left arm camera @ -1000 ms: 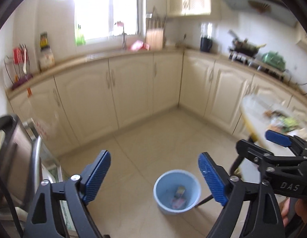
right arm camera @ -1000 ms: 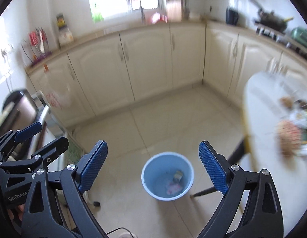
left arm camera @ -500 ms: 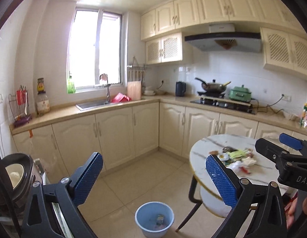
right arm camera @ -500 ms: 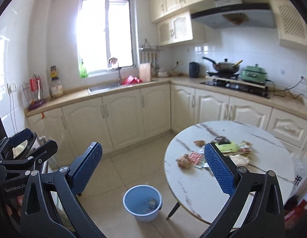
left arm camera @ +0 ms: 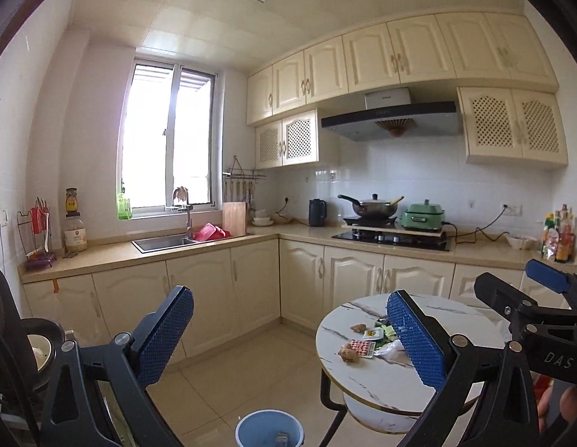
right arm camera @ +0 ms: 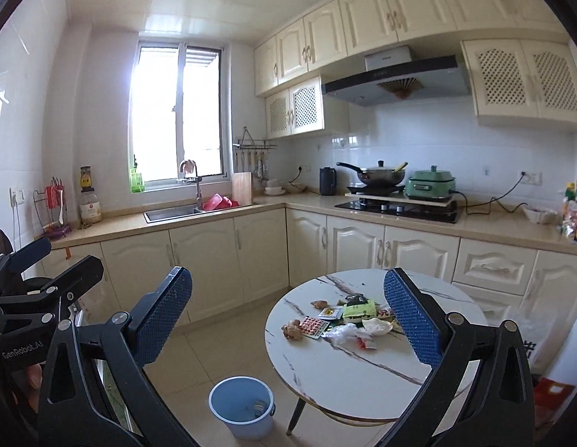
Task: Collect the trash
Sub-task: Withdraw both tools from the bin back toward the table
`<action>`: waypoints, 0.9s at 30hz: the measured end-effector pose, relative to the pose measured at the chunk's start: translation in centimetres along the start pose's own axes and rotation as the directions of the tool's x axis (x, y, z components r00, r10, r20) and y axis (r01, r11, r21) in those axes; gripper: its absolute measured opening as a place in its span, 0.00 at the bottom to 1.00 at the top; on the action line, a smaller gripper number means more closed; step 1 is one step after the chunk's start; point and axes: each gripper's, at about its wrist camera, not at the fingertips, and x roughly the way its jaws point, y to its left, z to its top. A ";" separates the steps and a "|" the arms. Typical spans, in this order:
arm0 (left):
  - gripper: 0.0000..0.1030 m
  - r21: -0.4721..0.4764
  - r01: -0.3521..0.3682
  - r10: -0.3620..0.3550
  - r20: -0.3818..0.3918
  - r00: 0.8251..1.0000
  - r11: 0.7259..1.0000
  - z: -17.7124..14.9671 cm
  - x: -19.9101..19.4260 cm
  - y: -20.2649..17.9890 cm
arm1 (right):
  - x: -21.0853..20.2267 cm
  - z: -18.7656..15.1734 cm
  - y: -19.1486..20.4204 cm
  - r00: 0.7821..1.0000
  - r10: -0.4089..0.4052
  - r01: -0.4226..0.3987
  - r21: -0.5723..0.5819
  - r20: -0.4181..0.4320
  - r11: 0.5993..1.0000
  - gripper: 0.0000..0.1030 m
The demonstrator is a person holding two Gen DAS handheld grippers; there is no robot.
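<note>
Now both grippers, left and right, are raised from the round blue plastic bucket at 6 o'clock towards the litter-strewn round marble table, jaws wide and empty, the left's having just been opening.

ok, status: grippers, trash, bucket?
Left gripper and right gripper open, empty. Wrappers and scraps on round marble table. Blue plastic bucket on floor, path unobstructed.

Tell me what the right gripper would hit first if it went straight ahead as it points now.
Probably nothing close: the right gripper is open and empty, aimed over the round table's left edge. The lower cabinets come first, though depth is unclear.
</note>
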 end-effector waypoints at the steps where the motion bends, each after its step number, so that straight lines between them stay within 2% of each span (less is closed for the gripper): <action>1: 0.99 0.000 0.000 0.000 0.005 1.000 1.000 -0.1 0.1 -0.2 | -0.3 0.1 0.0 1.000 -0.001 0.001 -0.001 0.006 1.000 1.00; 6: 0.99 0.003 0.005 -0.005 0.016 1.000 1.000 -1.0 -1.0 -0.6 | -1.2 0.2 -0.5 1.000 -0.014 0.014 -0.001 0.019 1.000 1.00; 12: 0.99 0.004 0.016 -0.016 0.003 1.000 1.000 -0.8 1.0 -0.7 | -1.1 -0.1 -1.5 0.999 -0.035 0.034 0.015 0.020 0.999 1.00; 19: 0.99 -0.008 0.033 -0.033 -0.057 0.998 0.999 1.4 7.5 -0.6 | 1.1 -1.0 -4.3 0.996 -0.082 0.083 0.041 -0.024 0.996 1.00; 21: 0.99 -0.008 0.040 -0.040 -0.083 0.996 0.999 1.1 9.3 -0.7 | 2.1 -1.7 -5.8 0.994 -0.103 0.106 0.056 -0.045 0.993 1.00; 25: 0.99 -0.011 0.065 -0.066 -0.161 0.985 0.998 1.9 15.0 -1.2 | 4.7 -3.5 -9.0 0.983 -0.150 0.160 0.092 -0.108 0.983 1.00; 27: 0.99 -0.005 0.069 -0.068 -0.215 0.974 0.998 1.2 18.1 -1.8 | 6.3 -4.6 -10.7 0.975 -0.167 0.183 0.110 -0.146 0.977 1.00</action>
